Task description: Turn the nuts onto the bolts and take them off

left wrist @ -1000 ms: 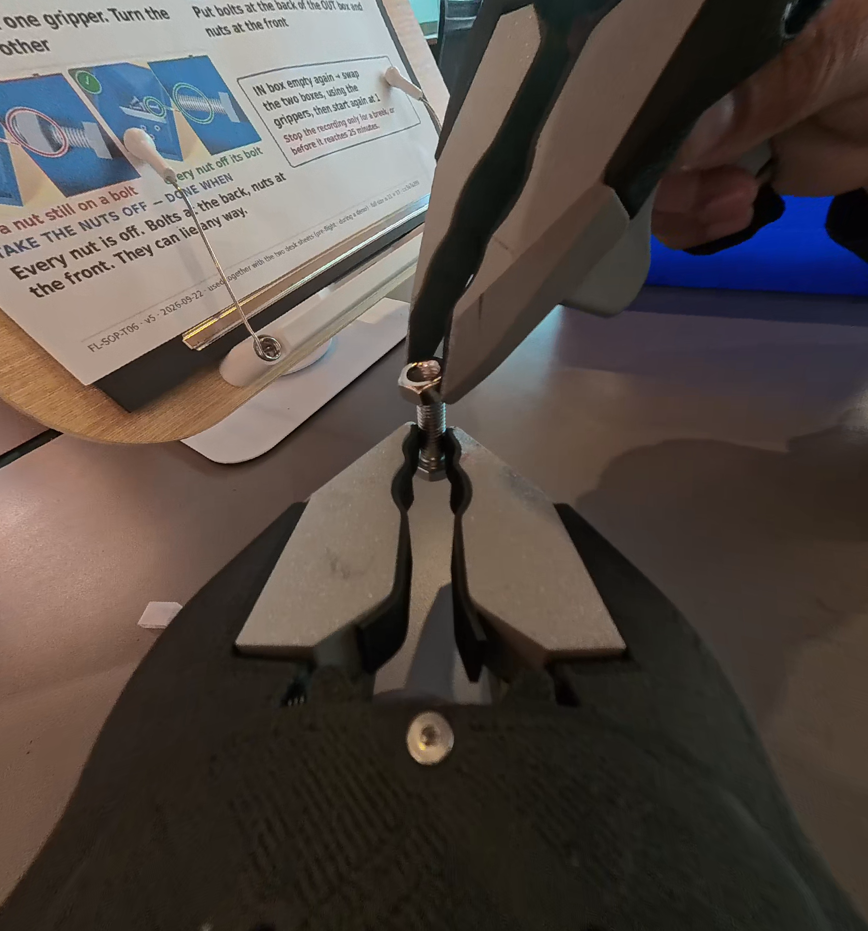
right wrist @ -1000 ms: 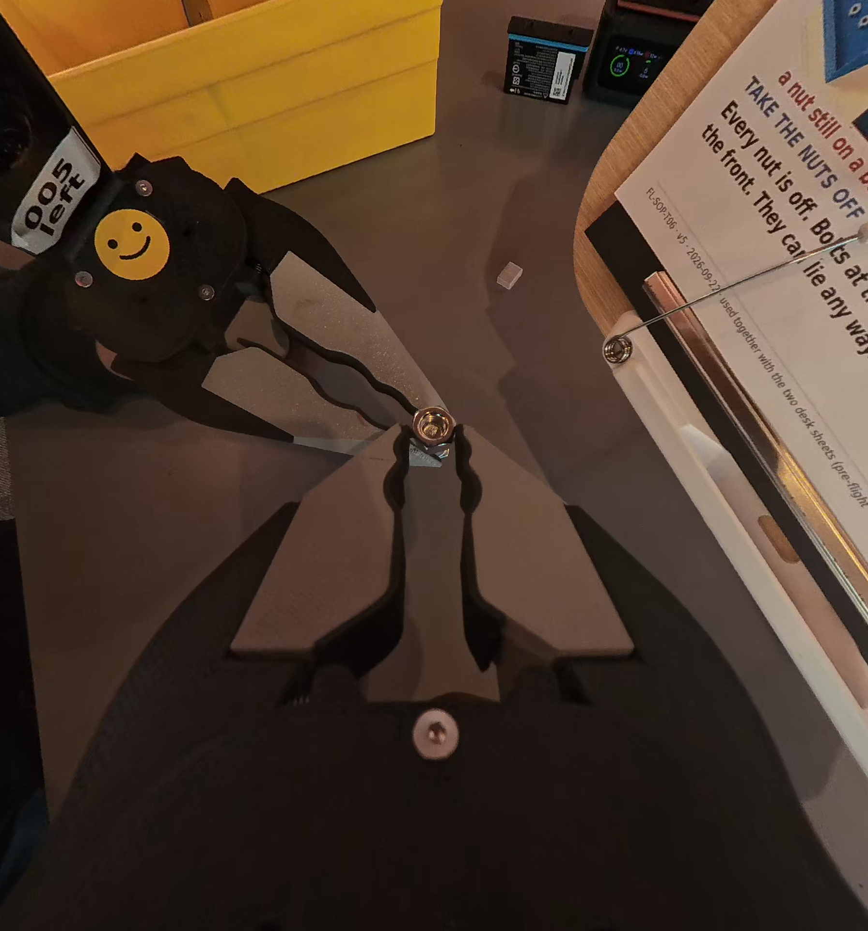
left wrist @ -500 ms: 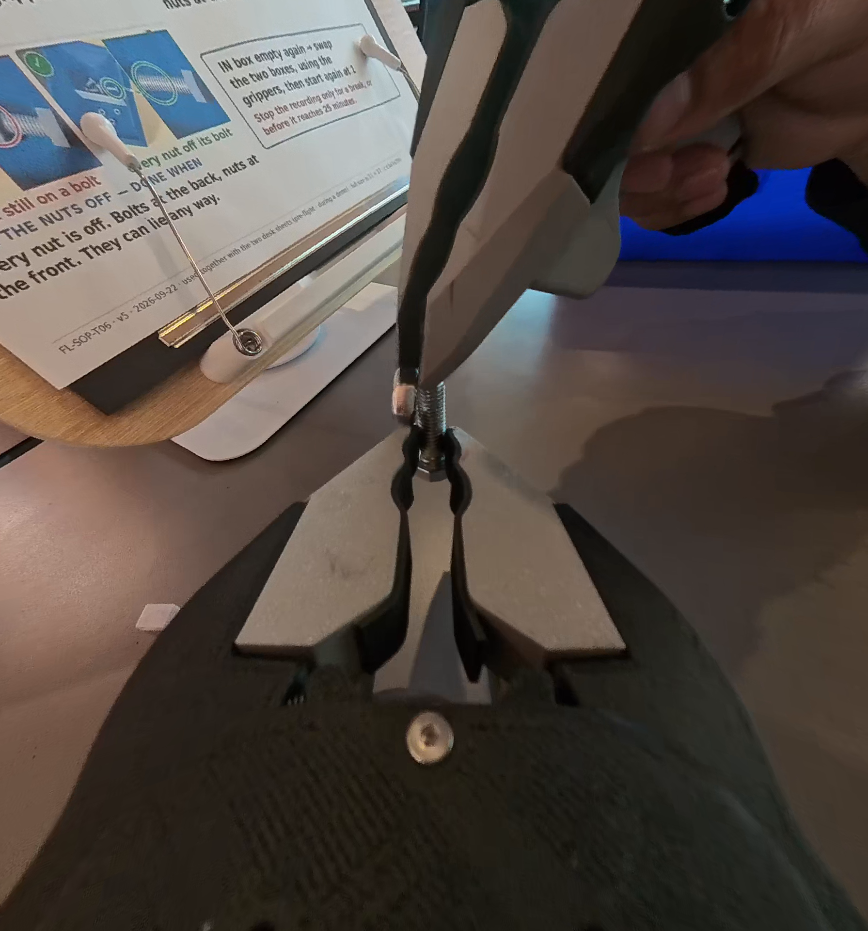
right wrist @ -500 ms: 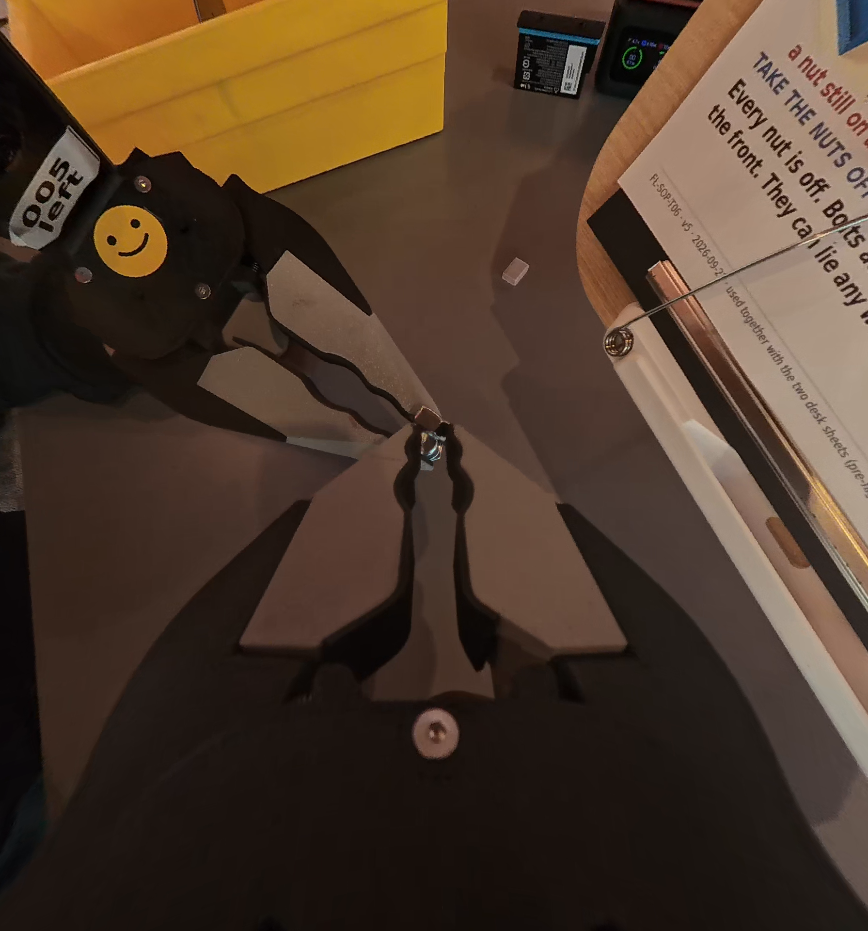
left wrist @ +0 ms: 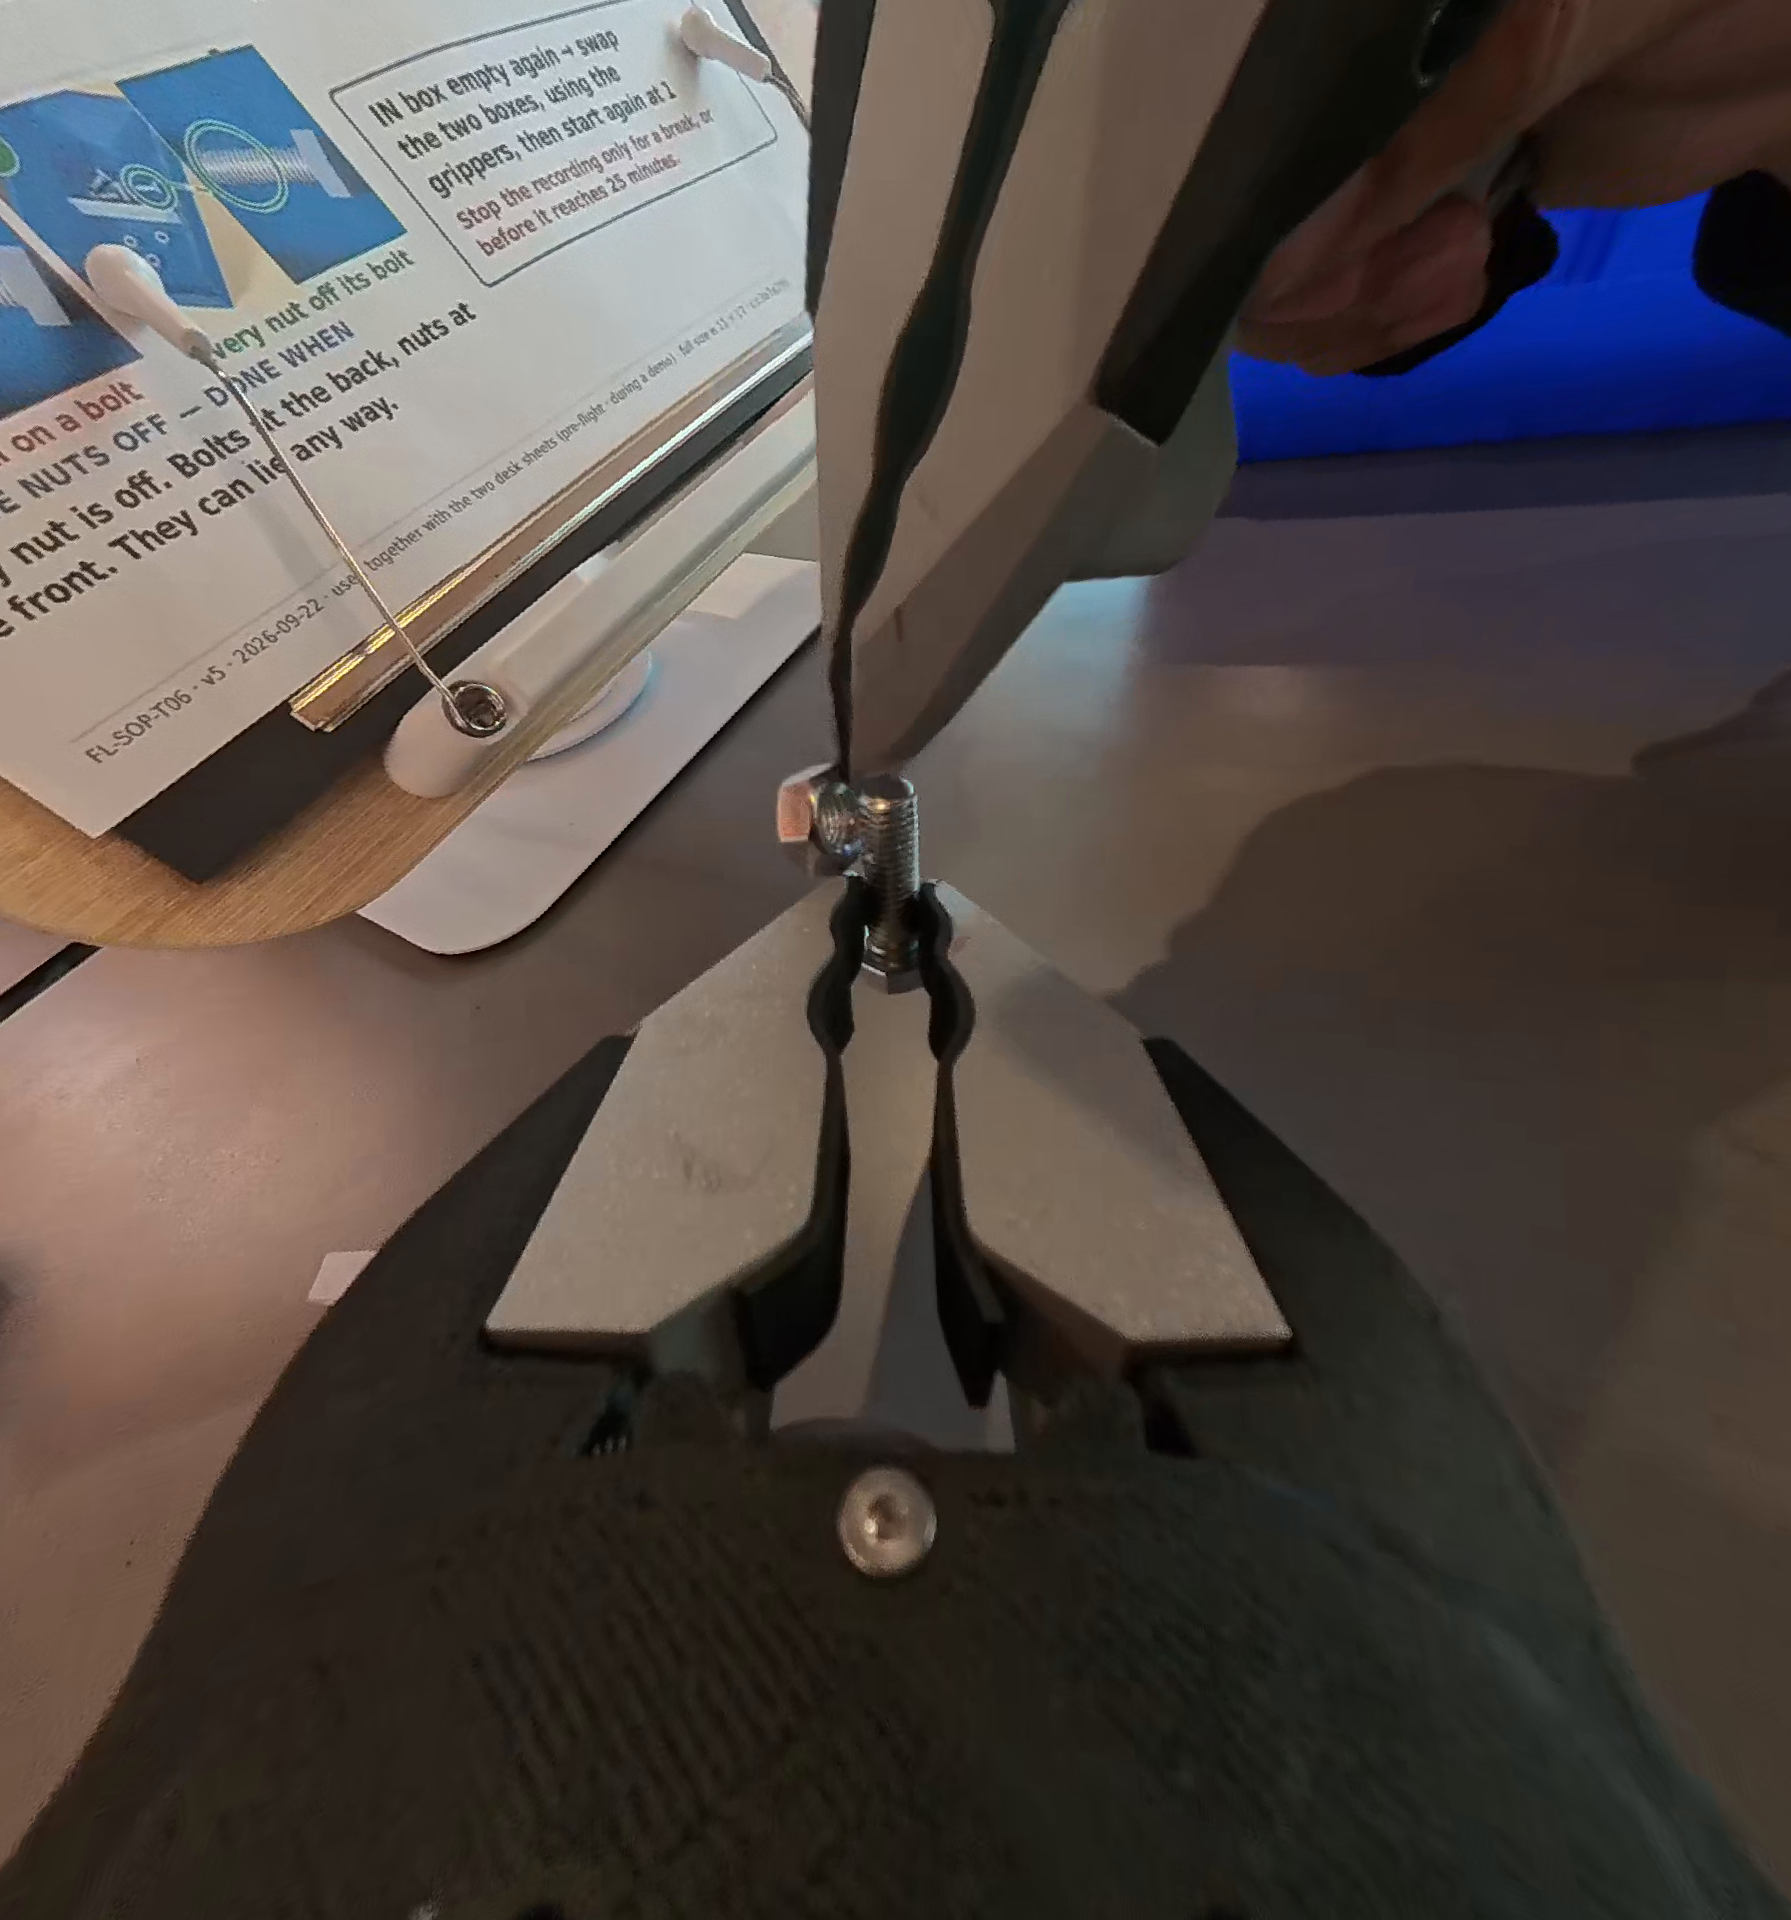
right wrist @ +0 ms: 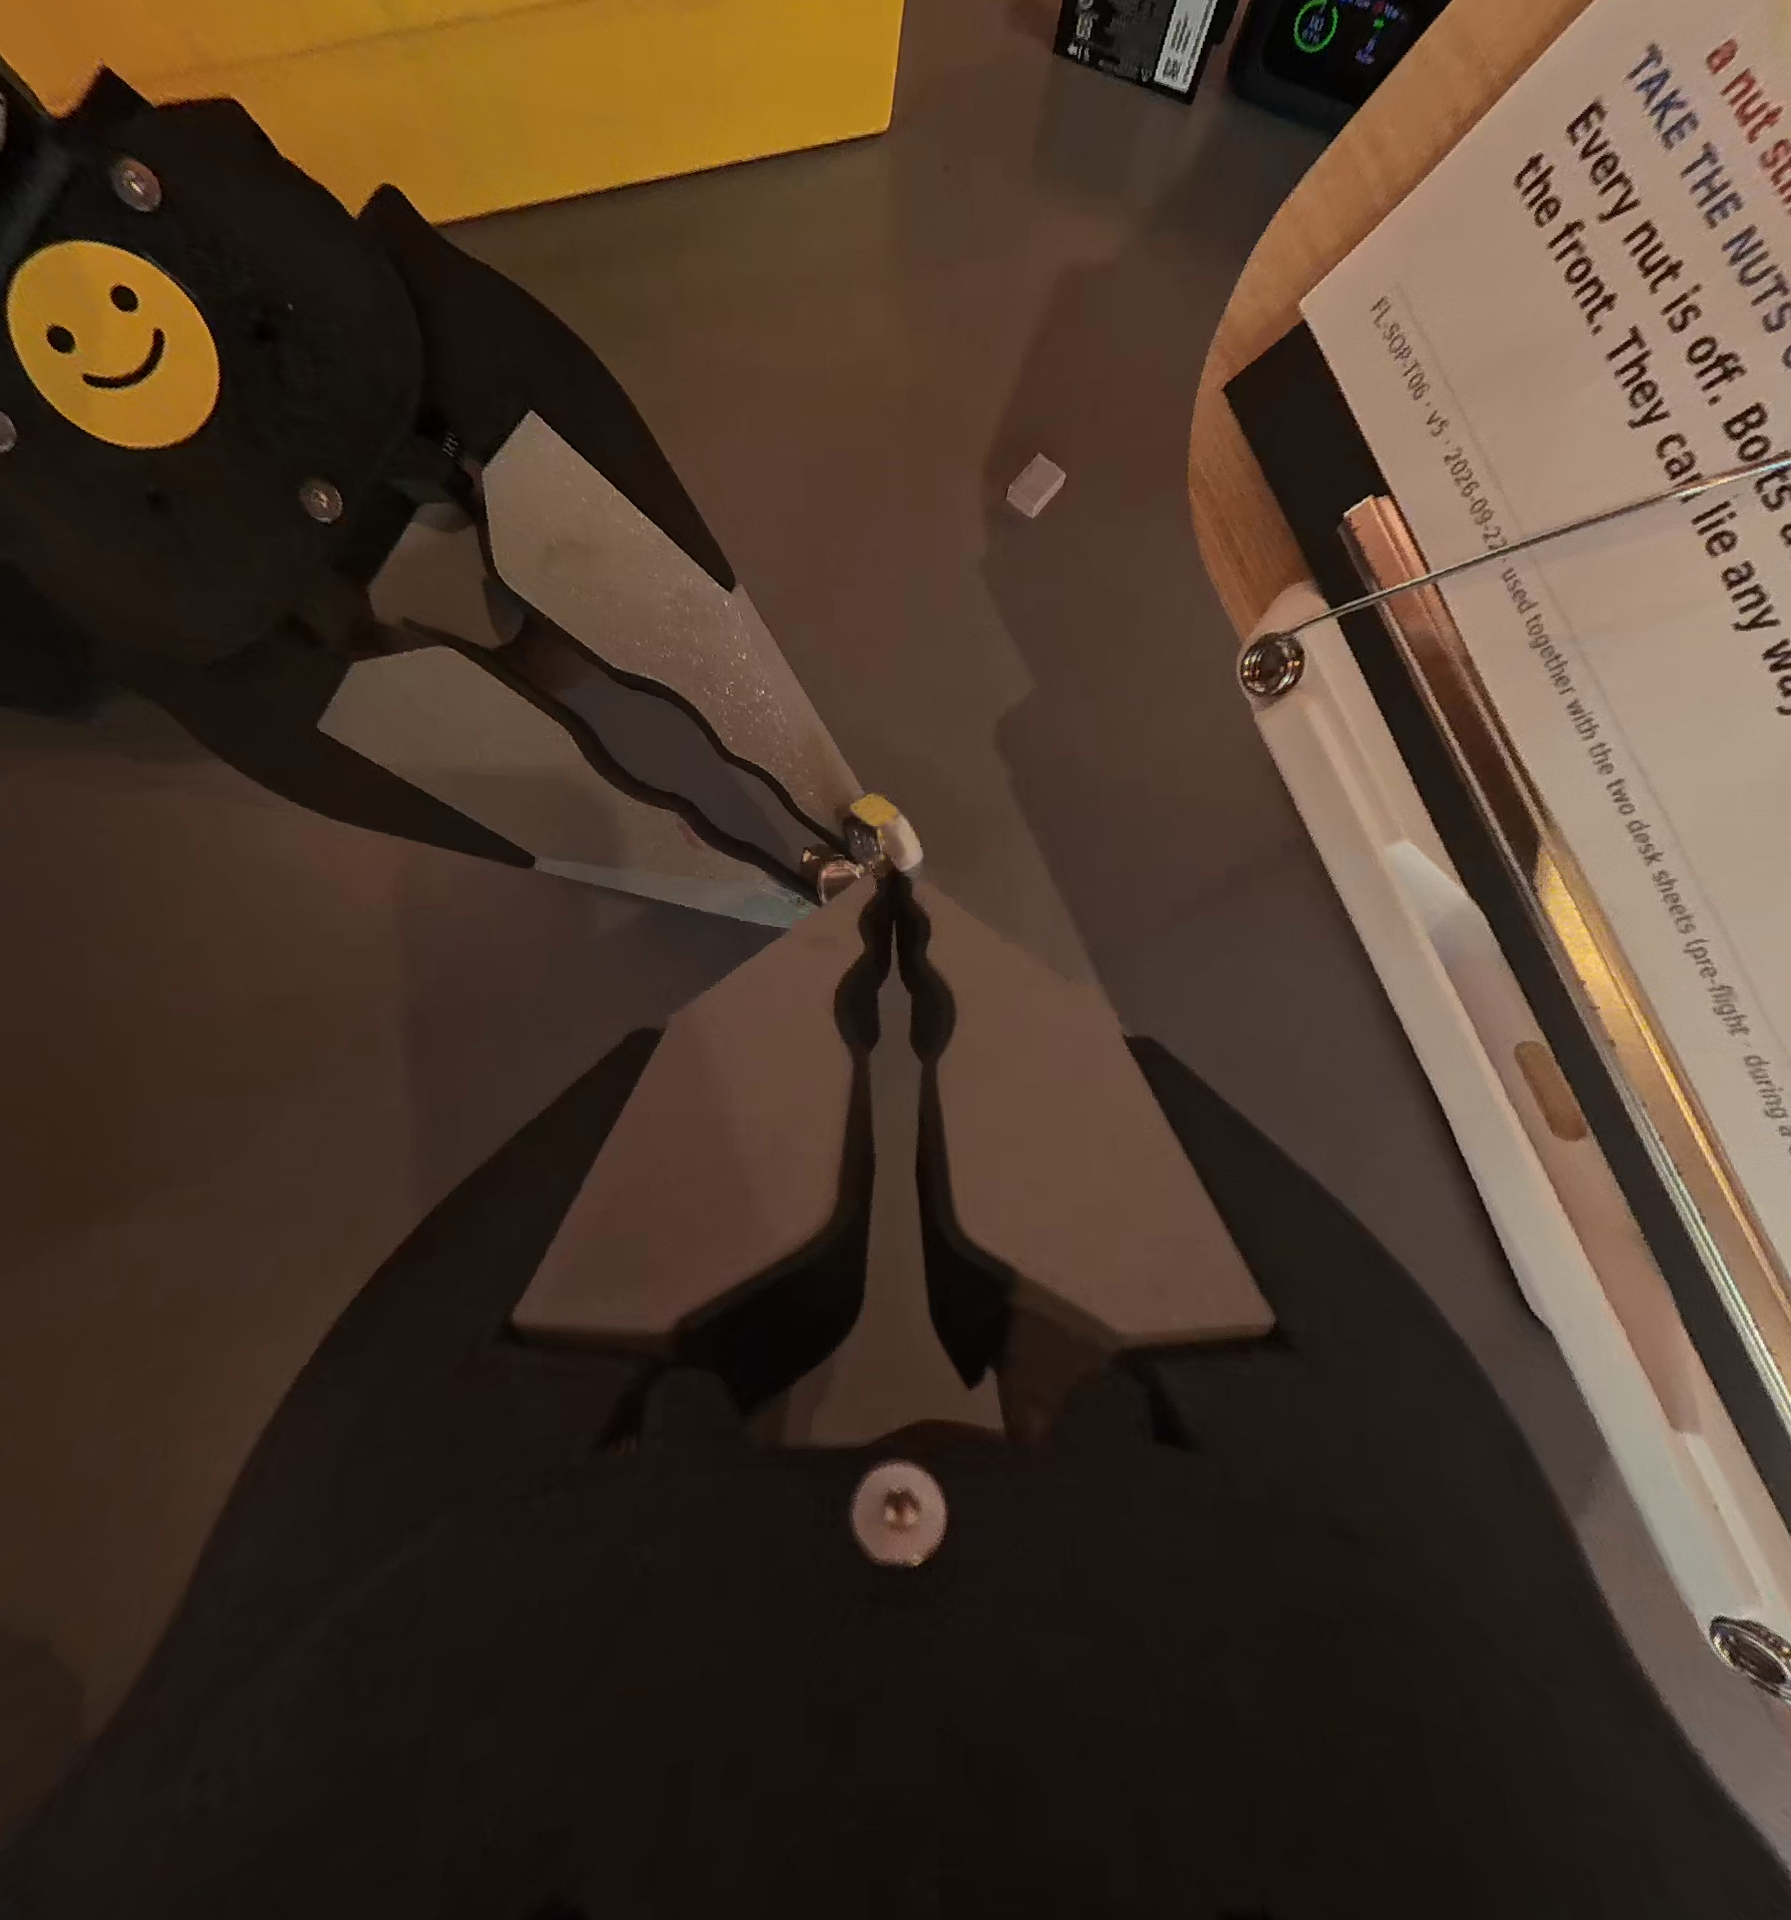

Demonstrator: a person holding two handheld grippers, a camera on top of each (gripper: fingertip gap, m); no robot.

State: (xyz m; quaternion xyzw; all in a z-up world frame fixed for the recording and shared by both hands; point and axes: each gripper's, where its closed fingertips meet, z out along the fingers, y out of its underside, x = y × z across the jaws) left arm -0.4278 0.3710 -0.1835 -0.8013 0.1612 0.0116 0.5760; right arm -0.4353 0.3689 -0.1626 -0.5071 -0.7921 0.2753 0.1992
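Note:
My left gripper (left wrist: pixel 889 906) is shut on the head end of a short silver bolt (left wrist: pixel 891 862), which stands upright with its threaded end free. My right gripper (left wrist: pixel 849 756) comes down from above, held by a hand (left wrist: pixel 1597 156). Its jaws are almost closed and pinch a silver hex nut (left wrist: pixel 816 821) at the very tips. The nut is tilted and sits beside the bolt's top, on its left, not on the thread. In the right wrist view the nut (right wrist: pixel 875 831) lies just past my right gripper (right wrist: pixel 891 899), where the left gripper (right wrist: pixel 818 883) meets it with the bolt (right wrist: pixel 834 873).
A wooden stand with an instruction sheet (left wrist: pixel 247 416) rises close on the left, and shows on the right in the right wrist view (right wrist: pixel 1597 623). A yellow box (right wrist: pixel 558 94) and dark devices (right wrist: pixel 1140 31) stand at the back. A small white piece (right wrist: pixel 1034 483) lies on the grey table. My left and right fingertips are right by each other. Both grippers' tips are roughly 15 cm from the small white piece (right wrist: pixel 1034 483).
The nut sat square over the bolt's tip a second ago. It has since tipped off to the bolt's left side, and my right gripper's jaws have narrowed on it.

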